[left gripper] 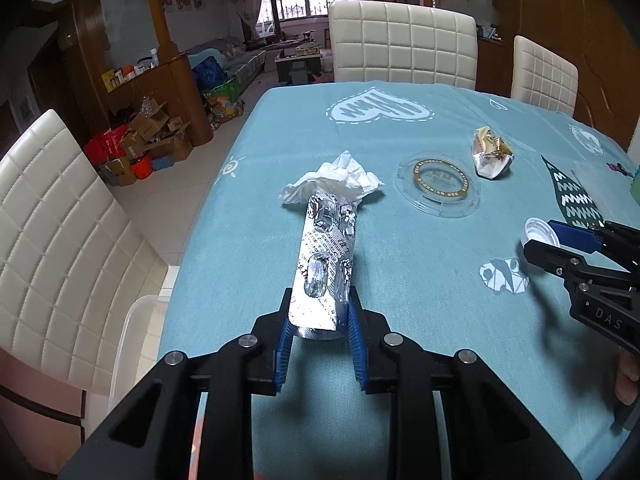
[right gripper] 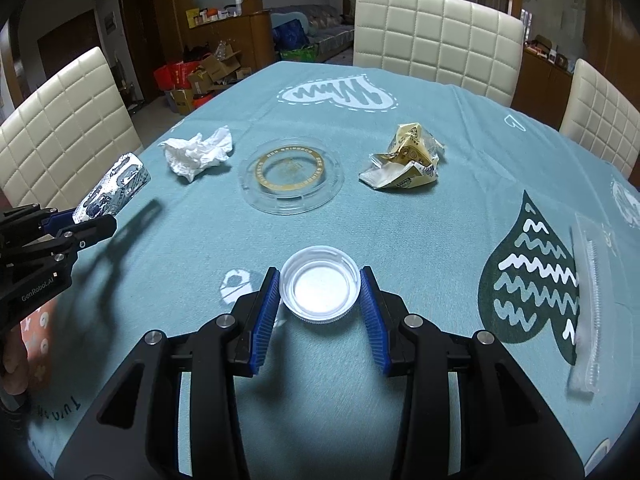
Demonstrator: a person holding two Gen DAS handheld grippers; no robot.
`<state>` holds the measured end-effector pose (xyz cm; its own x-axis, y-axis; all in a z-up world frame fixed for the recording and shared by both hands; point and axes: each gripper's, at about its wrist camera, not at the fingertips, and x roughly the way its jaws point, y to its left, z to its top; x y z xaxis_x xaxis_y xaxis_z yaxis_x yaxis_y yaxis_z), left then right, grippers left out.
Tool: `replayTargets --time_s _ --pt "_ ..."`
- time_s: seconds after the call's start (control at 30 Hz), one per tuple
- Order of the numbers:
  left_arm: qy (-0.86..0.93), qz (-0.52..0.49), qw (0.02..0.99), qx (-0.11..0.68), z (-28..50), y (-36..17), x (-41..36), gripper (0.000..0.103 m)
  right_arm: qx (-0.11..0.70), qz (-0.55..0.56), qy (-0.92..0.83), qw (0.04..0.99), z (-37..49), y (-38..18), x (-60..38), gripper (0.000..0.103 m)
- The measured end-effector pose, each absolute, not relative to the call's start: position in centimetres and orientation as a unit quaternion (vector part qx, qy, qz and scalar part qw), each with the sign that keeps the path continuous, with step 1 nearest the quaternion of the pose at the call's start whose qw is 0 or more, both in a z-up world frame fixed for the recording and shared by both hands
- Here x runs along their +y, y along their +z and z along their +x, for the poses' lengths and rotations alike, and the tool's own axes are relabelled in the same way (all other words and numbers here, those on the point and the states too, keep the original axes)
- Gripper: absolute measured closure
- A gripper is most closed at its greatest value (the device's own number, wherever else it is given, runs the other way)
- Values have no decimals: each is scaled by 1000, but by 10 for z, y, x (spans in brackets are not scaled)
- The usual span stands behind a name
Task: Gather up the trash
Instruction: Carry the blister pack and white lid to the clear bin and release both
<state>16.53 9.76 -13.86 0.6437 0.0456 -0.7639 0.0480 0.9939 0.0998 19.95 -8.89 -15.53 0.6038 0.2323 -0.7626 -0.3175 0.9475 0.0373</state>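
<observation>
Blue tablecloth | left claw grasps blister pack | right claw clenches white cap

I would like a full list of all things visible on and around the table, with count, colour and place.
blister pack: 1, silver, held above the table's left side
bottle cap: 1, white, near edge, between blue pads
tissue: 1, white, crumpled, left of the lid
clear lid: 1, transparent with gold ring, table centre
wrapper: 1, gold and white, crumpled, right of the lid
plastic tray: 1, clear, far right
tablecloth: 1, light blue, patterned
chairs: 3, cream, around the table
left gripper: shut on blister pack
right gripper: shut on bottle cap
</observation>
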Motion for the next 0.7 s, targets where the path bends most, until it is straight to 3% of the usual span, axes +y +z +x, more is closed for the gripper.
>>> replayTargets --time_s 0.7 --pt "14 50 919 391 114 -118 126 78 391 -89 177 899 156 -127 -49 62"
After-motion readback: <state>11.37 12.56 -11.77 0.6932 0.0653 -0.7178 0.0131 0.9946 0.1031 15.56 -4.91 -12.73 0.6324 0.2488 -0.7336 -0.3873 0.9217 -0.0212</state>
